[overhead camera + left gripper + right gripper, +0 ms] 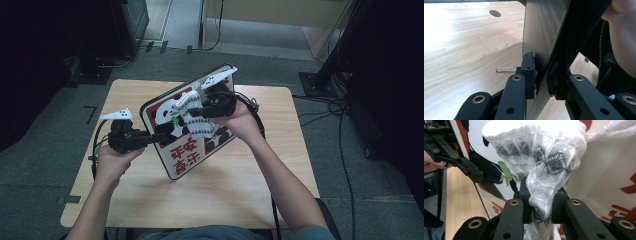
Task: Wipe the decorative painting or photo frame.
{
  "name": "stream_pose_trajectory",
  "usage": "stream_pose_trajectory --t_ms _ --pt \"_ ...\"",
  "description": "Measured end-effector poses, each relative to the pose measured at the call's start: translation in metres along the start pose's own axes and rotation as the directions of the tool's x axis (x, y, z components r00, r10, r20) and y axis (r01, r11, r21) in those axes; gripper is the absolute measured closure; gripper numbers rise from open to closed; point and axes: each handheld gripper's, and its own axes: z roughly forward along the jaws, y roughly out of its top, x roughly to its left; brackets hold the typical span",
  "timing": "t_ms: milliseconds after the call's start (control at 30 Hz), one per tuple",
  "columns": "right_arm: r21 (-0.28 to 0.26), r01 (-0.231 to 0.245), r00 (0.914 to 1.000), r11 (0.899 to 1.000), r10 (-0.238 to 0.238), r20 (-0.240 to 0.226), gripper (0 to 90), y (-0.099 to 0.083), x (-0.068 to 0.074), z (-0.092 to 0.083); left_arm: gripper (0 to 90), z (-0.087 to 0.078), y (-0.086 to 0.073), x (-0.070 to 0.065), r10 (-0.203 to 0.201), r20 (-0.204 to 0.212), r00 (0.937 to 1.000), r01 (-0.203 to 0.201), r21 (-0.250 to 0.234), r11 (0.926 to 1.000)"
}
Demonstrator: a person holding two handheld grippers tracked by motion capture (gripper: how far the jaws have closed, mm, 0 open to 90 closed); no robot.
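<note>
Left tongs [159, 137] pinch the lower left edge of a rectangular panda-printed board with red characters [186, 152], holding it tilted above the pale wooden counter [220, 190]. Right tongs [196, 113] clamp a bunched white-and-grey knitted cloth [196, 122] pressed against the board's printed face. A small wire clip [505, 69] lies on the counter beneath.

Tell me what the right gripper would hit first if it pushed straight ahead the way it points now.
Most likely the panda board. The right gripper is shut on the white-and-grey cloth, whose bunched end already sits against the board's printed face, so the cloth would press into it first. Depth is hard to judge.
</note>
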Motion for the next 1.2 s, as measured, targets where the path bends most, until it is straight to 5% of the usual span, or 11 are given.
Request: stream_pose_trajectory --t_ms 1200 --pt "0.066 -0.041 0.9991 0.997 0.042 -0.010 77.0 -0.031 0.002 0.019 76.2 0.000 0.001 0.000 0.008 0.008 0.9999 -0.009 0.007 0.9999"
